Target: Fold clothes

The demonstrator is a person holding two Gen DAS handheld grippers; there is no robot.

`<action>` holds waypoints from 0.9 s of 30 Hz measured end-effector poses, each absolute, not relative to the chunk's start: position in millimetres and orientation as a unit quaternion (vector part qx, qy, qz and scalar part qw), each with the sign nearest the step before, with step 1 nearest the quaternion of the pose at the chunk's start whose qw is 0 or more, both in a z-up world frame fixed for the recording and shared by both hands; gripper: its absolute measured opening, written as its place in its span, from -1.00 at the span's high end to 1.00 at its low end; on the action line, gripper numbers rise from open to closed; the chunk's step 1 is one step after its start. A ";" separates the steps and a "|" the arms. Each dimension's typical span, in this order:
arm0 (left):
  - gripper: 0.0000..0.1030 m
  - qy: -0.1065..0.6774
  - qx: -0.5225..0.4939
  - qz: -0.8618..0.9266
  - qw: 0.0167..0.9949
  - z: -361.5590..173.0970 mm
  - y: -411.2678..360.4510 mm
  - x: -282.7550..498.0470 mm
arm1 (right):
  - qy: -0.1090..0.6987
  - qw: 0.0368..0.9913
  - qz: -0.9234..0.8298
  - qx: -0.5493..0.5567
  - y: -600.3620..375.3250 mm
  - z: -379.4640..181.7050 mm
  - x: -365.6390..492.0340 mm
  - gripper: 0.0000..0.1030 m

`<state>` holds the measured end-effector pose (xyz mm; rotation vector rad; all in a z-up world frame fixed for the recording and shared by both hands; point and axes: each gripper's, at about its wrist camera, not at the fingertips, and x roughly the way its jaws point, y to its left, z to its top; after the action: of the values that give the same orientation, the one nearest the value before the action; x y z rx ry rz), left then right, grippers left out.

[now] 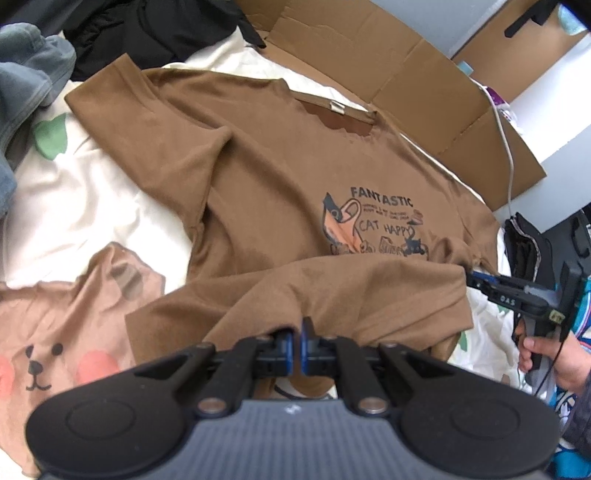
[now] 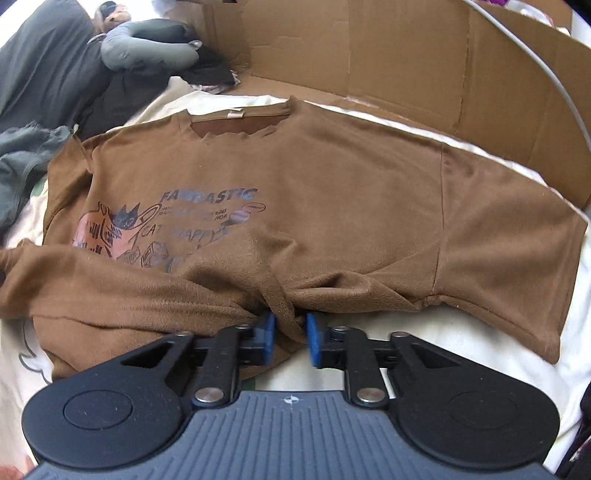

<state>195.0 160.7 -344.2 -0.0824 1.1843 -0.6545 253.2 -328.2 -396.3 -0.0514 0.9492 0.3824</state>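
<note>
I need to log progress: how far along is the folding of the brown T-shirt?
Early. Done: the brown T-shirt lies spread face-up, its bottom hem lifted over the print. In hand: the left gripper and right gripper both pinch that hem. Left: both sleeves are still spread out, and the dark clothes pile waits.

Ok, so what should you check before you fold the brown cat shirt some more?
1. Left hand-held gripper shut on the brown T-shirt hem: ok.
2. Right hand-held gripper has fabric bunched between its blue pads: ok.
3. Hem lifted evenly: not ok, it is bunched and wrinkled.
4. Both sleeves spread flat: ok.
5. Cardboard clear of the collar: ok.
6. What lies under the shirt's raised hem: cannot tell.
</note>
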 end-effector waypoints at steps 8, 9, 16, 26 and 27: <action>0.92 0.541 -0.041 -0.305 0.782 -332.7 168.1 186.2 | 0.497 0.854 0.152 -0.005 -344.0 -378.1 227.5 0.96; 0.92 0.540 -0.041 -0.307 0.783 -329.9 168.8 184.1 | 0.502 0.853 0.145 -0.003 -346.5 -374.8 223.0 0.96; 0.92 0.535 -0.040 -0.319 0.782 -309.3 170.4 161.9 | 0.538 0.836 0.110 0.006 -366.7 -351.9 180.8 0.96; 0.92 0.527 -0.037 -0.338 0.779 -275.4 174.2 126.2 | 0.577 0.814 0.056 0.040 -402.9 -317.7 128.1 0.96; 0.92 0.526 -0.036 -0.340 0.779 -272.4 175.7 122.3 | 0.582 0.811 0.052 0.043 -405.5 -314.8 123.2 0.96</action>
<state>122.3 175.7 -272.4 -0.0786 1.1370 -0.7341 123.2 -405.5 -314.8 0.0925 1.2431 0.1108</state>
